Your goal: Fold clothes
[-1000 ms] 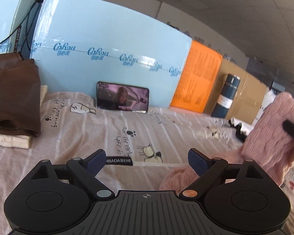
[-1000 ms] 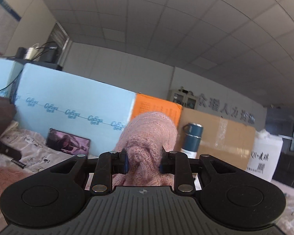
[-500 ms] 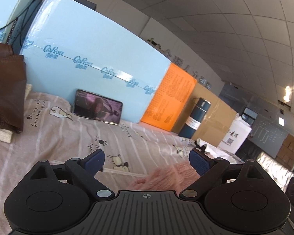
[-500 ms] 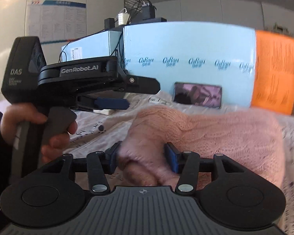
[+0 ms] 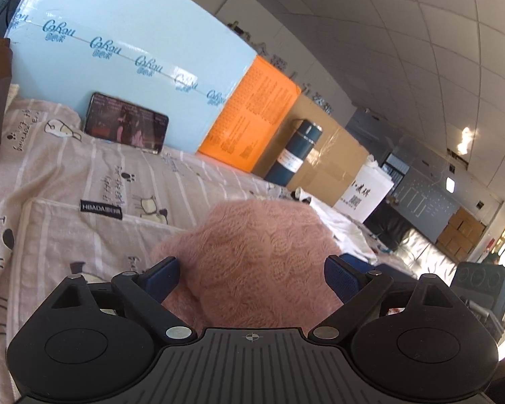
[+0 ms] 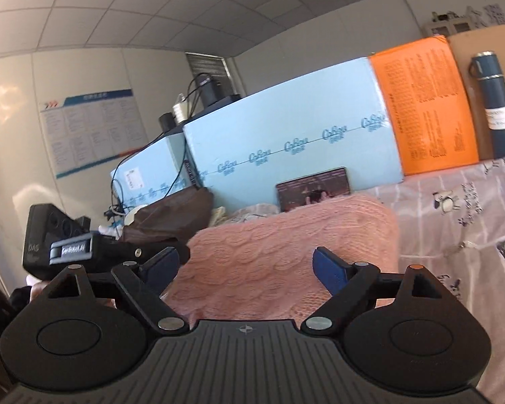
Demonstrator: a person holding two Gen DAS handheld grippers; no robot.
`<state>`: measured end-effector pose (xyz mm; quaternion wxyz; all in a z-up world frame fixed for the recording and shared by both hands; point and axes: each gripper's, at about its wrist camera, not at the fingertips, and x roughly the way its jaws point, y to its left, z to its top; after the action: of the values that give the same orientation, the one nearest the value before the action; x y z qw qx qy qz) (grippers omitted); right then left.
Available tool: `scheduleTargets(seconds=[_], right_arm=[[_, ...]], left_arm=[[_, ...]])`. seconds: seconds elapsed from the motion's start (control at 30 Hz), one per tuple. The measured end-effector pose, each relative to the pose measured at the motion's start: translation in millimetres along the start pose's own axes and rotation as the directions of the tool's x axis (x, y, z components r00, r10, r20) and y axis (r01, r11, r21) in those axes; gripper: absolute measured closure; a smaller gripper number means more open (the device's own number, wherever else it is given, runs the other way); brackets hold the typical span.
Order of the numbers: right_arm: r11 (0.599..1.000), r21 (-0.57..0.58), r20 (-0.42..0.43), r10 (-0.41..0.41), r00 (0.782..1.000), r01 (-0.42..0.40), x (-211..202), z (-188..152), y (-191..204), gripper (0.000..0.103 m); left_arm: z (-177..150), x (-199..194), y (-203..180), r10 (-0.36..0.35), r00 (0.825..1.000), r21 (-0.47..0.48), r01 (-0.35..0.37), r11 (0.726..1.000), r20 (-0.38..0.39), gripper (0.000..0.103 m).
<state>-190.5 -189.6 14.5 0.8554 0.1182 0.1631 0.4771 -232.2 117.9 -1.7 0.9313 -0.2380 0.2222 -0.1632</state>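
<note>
A fluffy pink knitted sweater lies bunched on the pink striped bedsheet. My left gripper is open, its blue pads on either side of the sweater's near end, not closed on it. In the right wrist view the sweater lies spread in front of my right gripper, which is open with the knit between and beyond its pads. The left gripper's body shows at the sweater's left edge.
A phone leans on a light blue foam board at the back. An orange board, a dark blue flask and cardboard stand to the right. Brown clothing is piled at the left.
My right gripper has opened and let go of the sweater, which now lies on the bed. My left gripper has moved in over the sweater's end.
</note>
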Motion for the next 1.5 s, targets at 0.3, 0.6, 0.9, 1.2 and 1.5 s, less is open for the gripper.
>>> scheduleTargets(seconds=[0.3,0.6,0.9,1.2,1.5], right_arm=[[0.995,0.095,-0.009,-0.001,1.000,0.002,7,-8,-24,0.017],[0.982,0.183,0.071,0.041,0.997,-0.053,-6,-1,-36,0.017],[0.994,0.109,0.015,0.016,1.000,-0.018,7,15,-33,0.017],[0.988,0.149,-0.027,0.038,0.999,-0.033,23,12,-42,0.016],[0.962,0.231,-0.134,-0.116,0.984,0.145,55,7,-66,0.016]], left_arm=[[-4,32,-17,-0.003,0.998,0.134,0.011,0.991,-0.060,0.074],[31,39,-31,-0.086,0.994,0.179,0.074,0.981,0.061,0.076],[9,16,10,0.119,0.993,0.071,-0.120,0.990,0.028,0.071],[15,18,18,0.133,0.991,-0.030,-0.132,0.991,0.035,0.028],[20,62,17,0.219,0.975,0.018,-0.218,0.976,-0.043,0.019]])
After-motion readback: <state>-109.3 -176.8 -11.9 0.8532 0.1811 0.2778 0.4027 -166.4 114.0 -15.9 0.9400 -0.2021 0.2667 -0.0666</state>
